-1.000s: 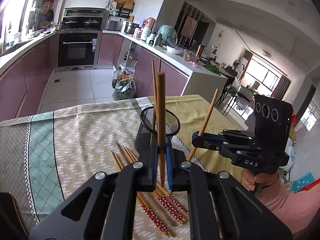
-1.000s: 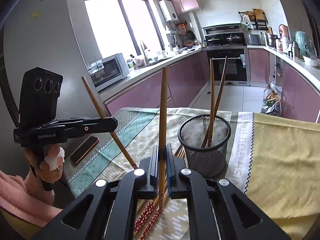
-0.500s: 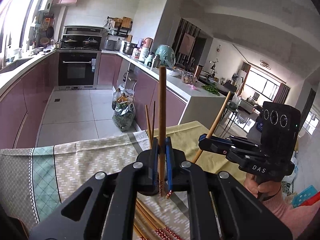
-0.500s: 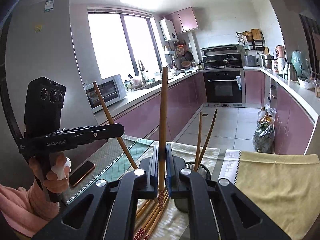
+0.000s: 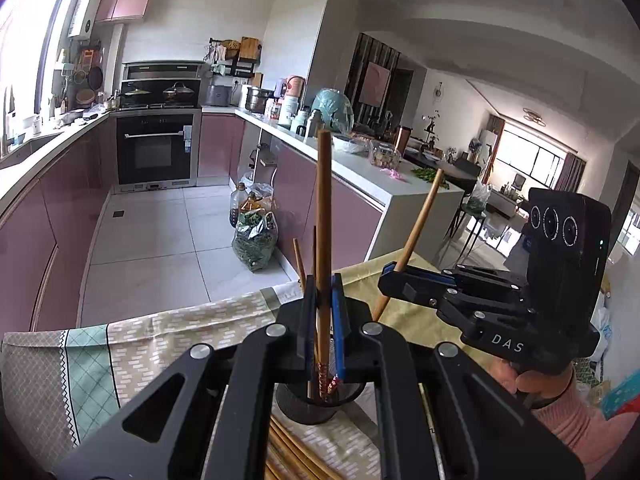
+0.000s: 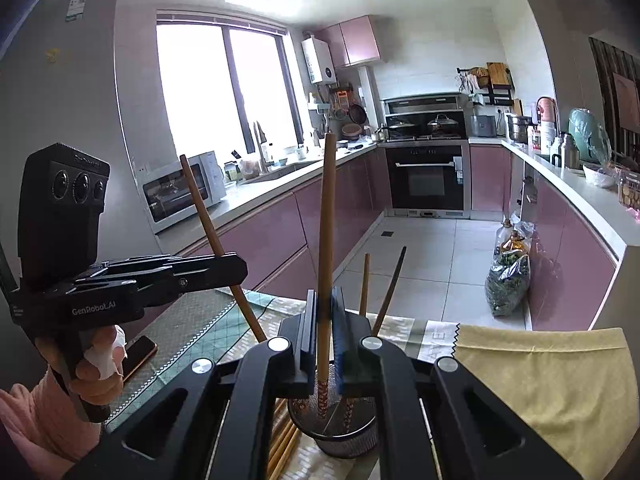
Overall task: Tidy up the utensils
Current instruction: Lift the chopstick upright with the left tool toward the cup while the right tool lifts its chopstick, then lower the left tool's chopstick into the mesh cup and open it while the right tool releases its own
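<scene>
Now each tool is clamped tight on one chopstick, held nearly upright. The left tool point(image 5: 323, 320) grips its chopstick point(image 5: 323, 216) with the patterned tip hanging over the mesh holder point(image 5: 316, 408), which sits at six o'clock just below the fingers. The right tool point(image 6: 323, 332) grips a second chopstick point(image 6: 327, 216) whose patterned tip hangs in or just above the same mesh holder point(image 6: 336, 436). Two chopsticks already lean inside it point(image 6: 376, 292), and loose ones point(image 6: 284, 444) lie on the counter point(image 6: 540, 364) at seven o'clock.

To do this well, I judge each tip should be centred over the rim, lowered inside, then released one at a time so neither stick knocks the holder or the other.

Readable writing: "GenRobot.AI" on the left tool's side point(image 6: 94, 310), "DAS" on the right tool's point(image 5: 507, 343).
</scene>
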